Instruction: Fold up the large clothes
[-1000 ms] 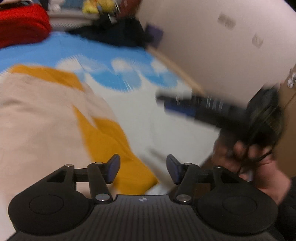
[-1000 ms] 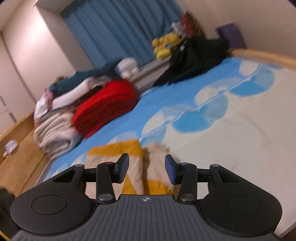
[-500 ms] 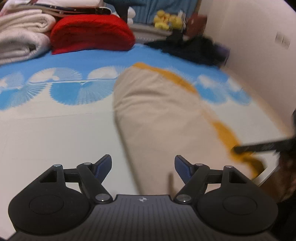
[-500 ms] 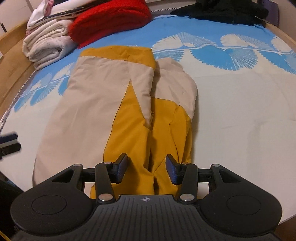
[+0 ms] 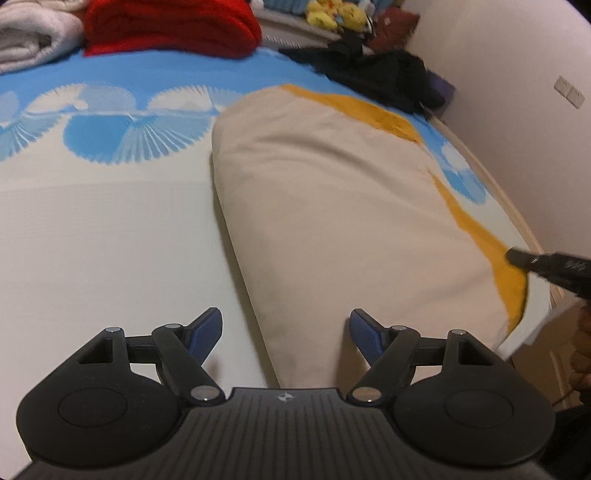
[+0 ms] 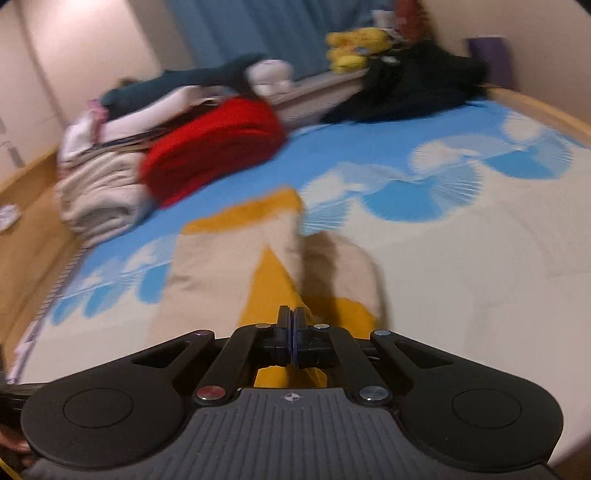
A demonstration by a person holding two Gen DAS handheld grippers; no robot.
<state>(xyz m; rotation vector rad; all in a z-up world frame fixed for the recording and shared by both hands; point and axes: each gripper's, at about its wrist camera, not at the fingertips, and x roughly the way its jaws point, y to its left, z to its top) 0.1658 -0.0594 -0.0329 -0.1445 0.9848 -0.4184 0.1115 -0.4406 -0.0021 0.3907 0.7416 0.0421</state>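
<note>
The beige and mustard-yellow cloth garment (image 5: 332,206) lies partly folded, more folds seem left; the left gripper (image 5: 286,332) is spread wide, the right gripper (image 6: 291,332) is pressed together at its yellow hem.

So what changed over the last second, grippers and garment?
The right gripper snapped shut from half open, over the garment's yellow hem; whether cloth is pinched is unclear. The left gripper widened, swung in over the beige near edge and is open. The garment lies where it did on the bedsheet; the red blanket is unmoved.

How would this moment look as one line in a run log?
left gripper: open, above beige-and-yellow garment | right gripper: shut at garment's yellow edge, grip unclear | bed: garment partly folded
</note>
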